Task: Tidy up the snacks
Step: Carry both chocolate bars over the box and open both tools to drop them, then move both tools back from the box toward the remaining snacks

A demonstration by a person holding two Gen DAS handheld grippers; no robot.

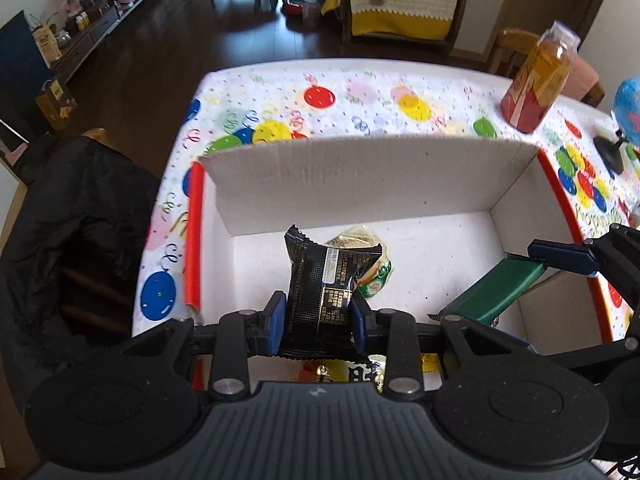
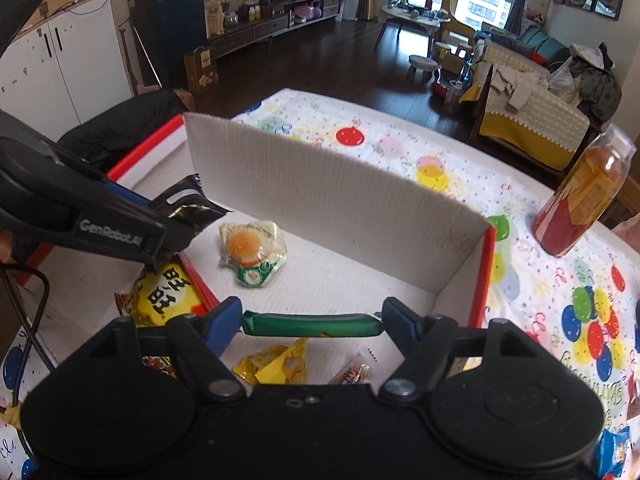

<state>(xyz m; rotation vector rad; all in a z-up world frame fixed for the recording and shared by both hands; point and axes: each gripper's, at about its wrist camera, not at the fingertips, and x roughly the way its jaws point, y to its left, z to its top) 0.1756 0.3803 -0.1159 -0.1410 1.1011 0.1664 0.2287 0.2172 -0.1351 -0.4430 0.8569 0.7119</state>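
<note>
The left gripper [image 1: 319,322] is closed to a narrow gap and clamps a black snack packet [image 1: 326,284] between its blue pads; the packet stands upright, its upper end with the zigzag seal pointing away from the camera. It has small gold print and a white label, but the writing is too small to read. The right gripper [image 2: 312,322] stands much wider and is clamped on a long green snack packet [image 2: 312,325], which lies across between the two pads, end to end.

Both grippers hang over the inside of an open white cardboard box [image 2: 340,196] with red outer edges, which stands on the desk [image 2: 400,148] with a colourful balloon tablecloth. On the box floor, below the black packet, lies a clear packet with an orange and green picture [image 2: 253,254]. Near it, at the left side in the right wrist view, is a yellow packet with big black Chinese characters [image 2: 168,292]. Closer to the camera lie a small yellow packet [image 2: 276,364] and a small reddish one [image 2: 352,374]; their writing cannot be read. The side of the left gripper carries the words "GenRobot.AI".

On the desk outside the box, to the right, stands a tall plastic jar [image 2: 584,196] with a red and yellow label. A small globe on a black stand [image 1: 624,120] is near the right edge. A black jacket [image 1: 80,208] hangs beside the desk on the left.
</note>
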